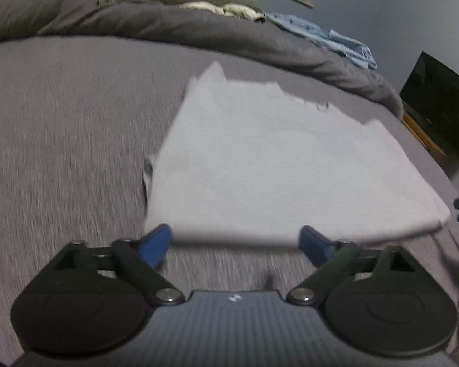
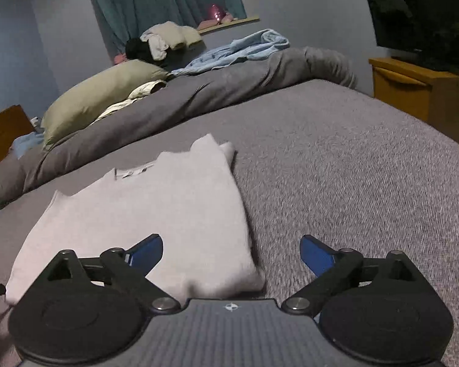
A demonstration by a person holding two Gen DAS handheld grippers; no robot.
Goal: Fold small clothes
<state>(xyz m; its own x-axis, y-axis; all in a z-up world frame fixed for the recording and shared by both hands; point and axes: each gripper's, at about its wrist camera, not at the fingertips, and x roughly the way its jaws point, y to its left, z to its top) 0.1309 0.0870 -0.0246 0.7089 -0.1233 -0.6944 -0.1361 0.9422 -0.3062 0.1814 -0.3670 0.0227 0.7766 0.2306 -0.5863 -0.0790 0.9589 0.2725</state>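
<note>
A small pale grey garment [image 1: 269,165] lies flat and folded over on the grey bed cover [image 1: 61,140]; its neck end with a label points away from me. My left gripper [image 1: 235,238] hovers open at the near edge of the garment, nothing between its blue fingers [image 1: 154,244]. The right wrist view shows the same garment [image 2: 156,211] at lower left. My right gripper [image 2: 232,250] stands open over its near right corner, and the pads press on nothing. The tip of the other gripper peeks in at the right edge of the left wrist view.
A rolled dark grey duvet [image 2: 223,82] runs along the far side of the bed, with an olive pillow [image 2: 98,98] and light blue clothes [image 2: 238,49] on it. A dark TV [image 2: 419,18] sits on a wooden cabinet [image 2: 413,91] to the right.
</note>
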